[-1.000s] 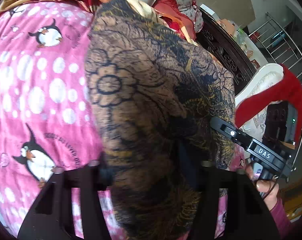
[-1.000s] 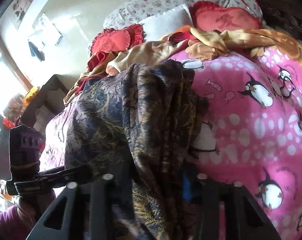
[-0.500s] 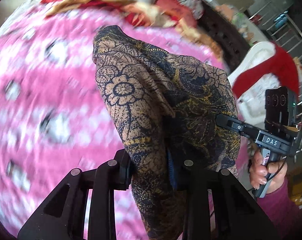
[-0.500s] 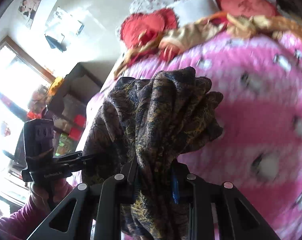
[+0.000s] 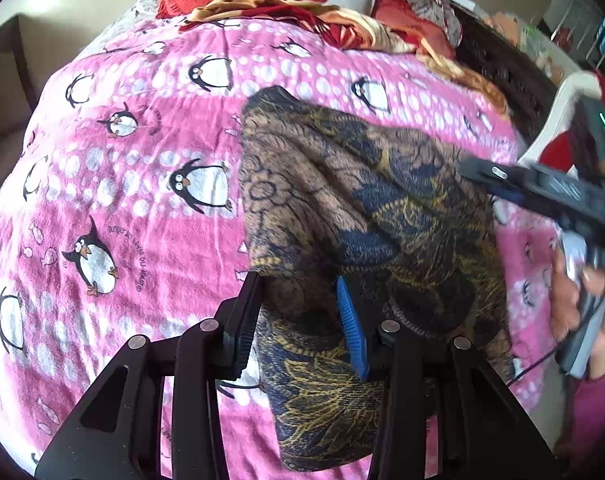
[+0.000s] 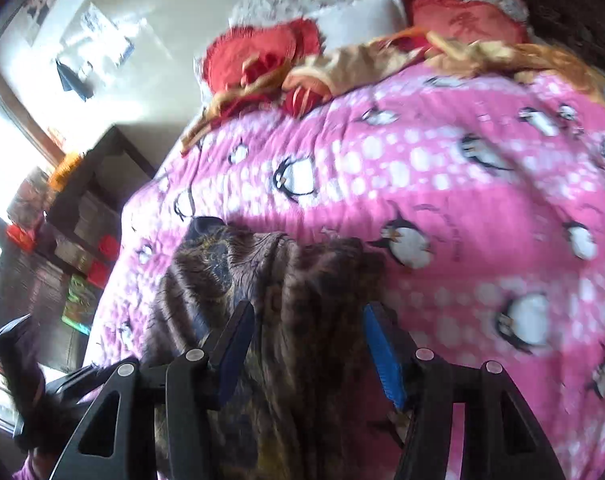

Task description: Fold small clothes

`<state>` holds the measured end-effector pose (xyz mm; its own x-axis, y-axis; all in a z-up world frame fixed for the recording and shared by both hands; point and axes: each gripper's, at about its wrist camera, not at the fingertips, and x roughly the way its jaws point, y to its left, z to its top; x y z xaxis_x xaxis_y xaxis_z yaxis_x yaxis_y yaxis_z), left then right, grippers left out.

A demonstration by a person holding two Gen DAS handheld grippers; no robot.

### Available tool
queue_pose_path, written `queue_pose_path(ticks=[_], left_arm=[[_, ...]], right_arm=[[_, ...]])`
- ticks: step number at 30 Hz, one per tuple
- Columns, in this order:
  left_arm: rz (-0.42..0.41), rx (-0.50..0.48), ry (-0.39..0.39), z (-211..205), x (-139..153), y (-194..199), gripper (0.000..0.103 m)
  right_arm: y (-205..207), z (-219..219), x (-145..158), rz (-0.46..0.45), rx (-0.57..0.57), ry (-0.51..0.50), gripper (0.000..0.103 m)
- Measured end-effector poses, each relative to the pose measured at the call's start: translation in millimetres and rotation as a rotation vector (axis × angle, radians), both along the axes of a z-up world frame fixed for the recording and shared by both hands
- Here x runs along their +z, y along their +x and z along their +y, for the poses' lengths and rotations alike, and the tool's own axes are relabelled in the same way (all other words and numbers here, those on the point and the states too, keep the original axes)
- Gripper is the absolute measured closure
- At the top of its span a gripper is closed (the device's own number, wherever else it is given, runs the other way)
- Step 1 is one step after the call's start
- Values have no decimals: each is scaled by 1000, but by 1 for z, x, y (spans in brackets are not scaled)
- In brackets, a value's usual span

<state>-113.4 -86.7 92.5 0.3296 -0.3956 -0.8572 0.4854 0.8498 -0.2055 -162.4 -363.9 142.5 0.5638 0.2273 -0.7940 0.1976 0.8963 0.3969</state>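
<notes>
Both grippers' fingers now spread apart, no longer pinching patterned cloth, down on penguin blanket.

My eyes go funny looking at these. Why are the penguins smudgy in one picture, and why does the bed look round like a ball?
Right wrist view: motion blur smears the penguin blanket, and window glare whitens the left edge. Left wrist view: sharper; the fisheye lens bulges the blanket under the dark patterned cloth.

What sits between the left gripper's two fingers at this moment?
The dark patterned garment, lying on the penguin blanket, fills the gap in the open left gripper, as the left wrist view shows.
</notes>
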Motion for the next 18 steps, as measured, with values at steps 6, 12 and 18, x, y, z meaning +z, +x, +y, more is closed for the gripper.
queue_pose_path(ticks=[6,12,18], left_arm=[[-18,-4,51,-18,-19,0,57],[16,30,21,-11,-21,5,57],[-39,42,51,-9,-12,-4,57]], right_arm=[[14,-4,-23,35,-50,-120,89],[2,-13,-25,48,-96,-67,87],[-36,30,23,-15,56,-113,85]])
